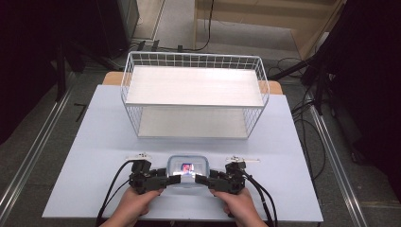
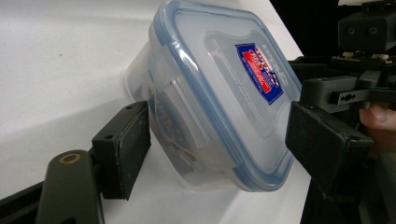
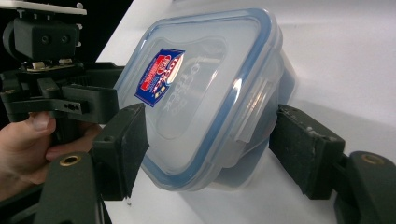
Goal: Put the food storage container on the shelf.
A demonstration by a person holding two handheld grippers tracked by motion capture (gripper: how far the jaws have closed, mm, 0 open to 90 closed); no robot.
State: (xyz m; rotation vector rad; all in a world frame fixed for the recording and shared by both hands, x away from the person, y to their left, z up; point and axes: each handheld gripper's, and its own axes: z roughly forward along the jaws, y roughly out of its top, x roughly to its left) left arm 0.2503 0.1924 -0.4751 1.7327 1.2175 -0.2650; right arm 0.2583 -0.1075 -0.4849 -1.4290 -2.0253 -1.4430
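- A clear plastic box (image 1: 187, 171) with a blue-rimmed snap lid is seen on the pale table (image 1: 94, 142), near the person's edge, directly between the two sets of tongs.
- The left tongs (image 1: 166, 181) are set at one end of the box; in the left gripper view their jaws are spread, one beside the box wall and one beside the lid rim, and firm contact cannot be confirmed.
- The right tongs (image 1: 202, 180) are set at the opposite end, jaws likewise spread around the box (image 3: 205, 98), with a lid clip (image 3: 254, 112) lying just inside the far jaw.
- A white wire shelf rack (image 1: 194, 94) stands well beyond both tongs, both of its shelves bare.
- The step in hand is judged to be a two-sided grasp of the box, probably for lifting.
- Both pairs should be closed evenly on the walls below the rim, not on the clips, so the lid is not popped.
- The box should be kept level once raised, since something brownish is seen inside (image 2: 163, 126).
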